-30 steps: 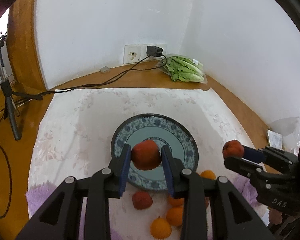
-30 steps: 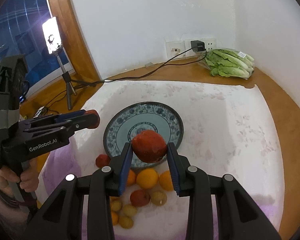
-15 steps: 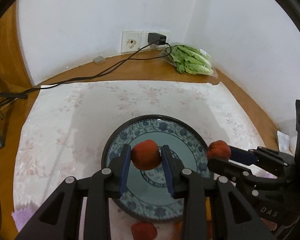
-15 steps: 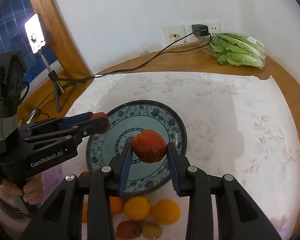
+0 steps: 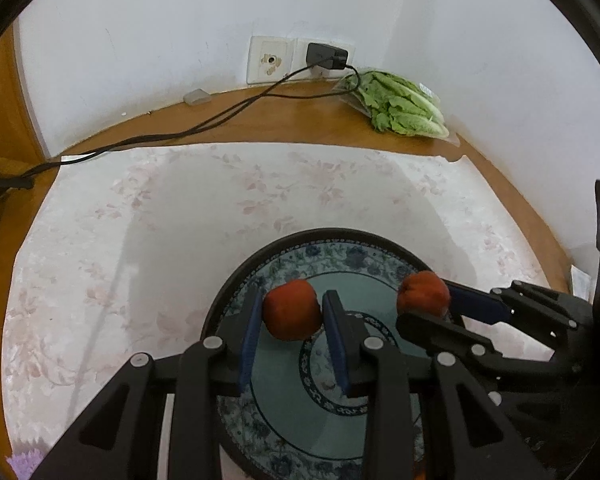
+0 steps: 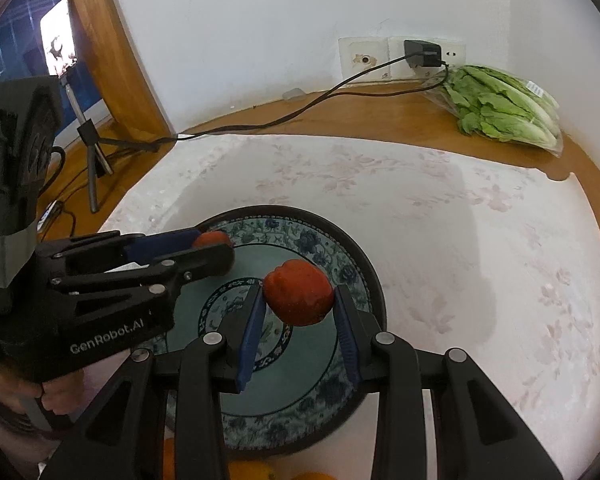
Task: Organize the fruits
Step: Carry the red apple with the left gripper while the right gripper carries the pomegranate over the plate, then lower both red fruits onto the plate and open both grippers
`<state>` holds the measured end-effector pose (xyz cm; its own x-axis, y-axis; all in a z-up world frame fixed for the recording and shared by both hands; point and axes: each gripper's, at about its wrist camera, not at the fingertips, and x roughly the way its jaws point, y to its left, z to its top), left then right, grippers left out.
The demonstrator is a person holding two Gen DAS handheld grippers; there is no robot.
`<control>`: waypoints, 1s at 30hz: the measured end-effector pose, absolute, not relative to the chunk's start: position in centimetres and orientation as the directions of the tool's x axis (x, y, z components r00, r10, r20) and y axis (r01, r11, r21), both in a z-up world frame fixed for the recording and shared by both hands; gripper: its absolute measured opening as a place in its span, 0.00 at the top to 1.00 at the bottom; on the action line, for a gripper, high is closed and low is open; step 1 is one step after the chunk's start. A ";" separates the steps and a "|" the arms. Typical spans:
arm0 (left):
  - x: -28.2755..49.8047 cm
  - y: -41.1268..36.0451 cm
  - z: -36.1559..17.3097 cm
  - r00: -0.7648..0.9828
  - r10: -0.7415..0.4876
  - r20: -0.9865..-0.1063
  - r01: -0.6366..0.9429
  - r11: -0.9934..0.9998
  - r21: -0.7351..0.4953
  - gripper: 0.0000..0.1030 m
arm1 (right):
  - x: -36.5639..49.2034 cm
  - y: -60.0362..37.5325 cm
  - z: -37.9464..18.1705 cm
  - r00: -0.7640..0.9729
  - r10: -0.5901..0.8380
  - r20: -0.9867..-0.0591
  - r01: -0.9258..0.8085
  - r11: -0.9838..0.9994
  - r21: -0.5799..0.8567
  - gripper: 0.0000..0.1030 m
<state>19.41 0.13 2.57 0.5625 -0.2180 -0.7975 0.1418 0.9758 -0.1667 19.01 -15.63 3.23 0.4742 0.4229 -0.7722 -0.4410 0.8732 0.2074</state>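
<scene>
Two red fruits are held above the blue patterned plate [image 5: 342,240], one in each gripper. The left gripper [image 5: 292,314] is clamped on the left red fruit [image 5: 291,314], and the right gripper [image 6: 300,294] is clamped on the right red fruit [image 6: 299,292]; in both cases the blue pads are pressed against the sides of the fruit, at about its widest part. The fruits are judged to be light and rather round, with a smooth skin that could slip if the grip is loosened too early, and probably soft enough to be bruised by a hard squeeze. A hold across the middle, as is seen now, seems the safest. Whether either fruit is already touching the plate cannot be told. The plate is probably hard and breakable, so the fruits should be set down gently and not dropped. The plate is placed on a pale flowered cloth [image 5: 180,208], and a few orange fruits [image 6: 252,470] are seen at its near edge. A bag of green lettuce [image 6: 504,108] and a black cable [image 5: 204,124] are lying well apart, by the wall. The two grippers are near each other over the plate, so a collision between them is the main risk.
</scene>
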 end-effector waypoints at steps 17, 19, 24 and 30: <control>19.8 -0.1 2.4 0.575 -0.209 -0.791 0.157 0.977 -0.144 0.68 | 20.1 -15.1 1.8 0.462 0.407 -0.788 -0.444 0.876 0.192 0.65; 19.8 -0.1 2.3 0.573 -0.211 -0.792 0.154 0.977 -0.149 0.69 | 20.1 -15.1 1.8 0.462 0.406 -0.788 -0.442 0.876 0.192 0.65; 19.8 0.0 2.4 0.572 -0.207 -0.794 0.148 0.978 -0.149 0.68 | 20.1 -15.0 1.8 0.456 0.400 -0.795 -0.437 0.879 0.192 0.63; 19.2 0.4 3.1 0.577 -0.211 -0.789 0.143 0.977 -0.157 0.58 | 19.5 -15.3 2.5 0.470 0.393 -0.790 -0.439 0.881 0.177 0.52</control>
<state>19.19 0.41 3.10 0.5767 -0.2112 -0.7892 0.1431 0.9772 -0.1569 19.49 -15.26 2.54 0.4703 0.3935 -0.7900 -0.4394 0.8806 0.1771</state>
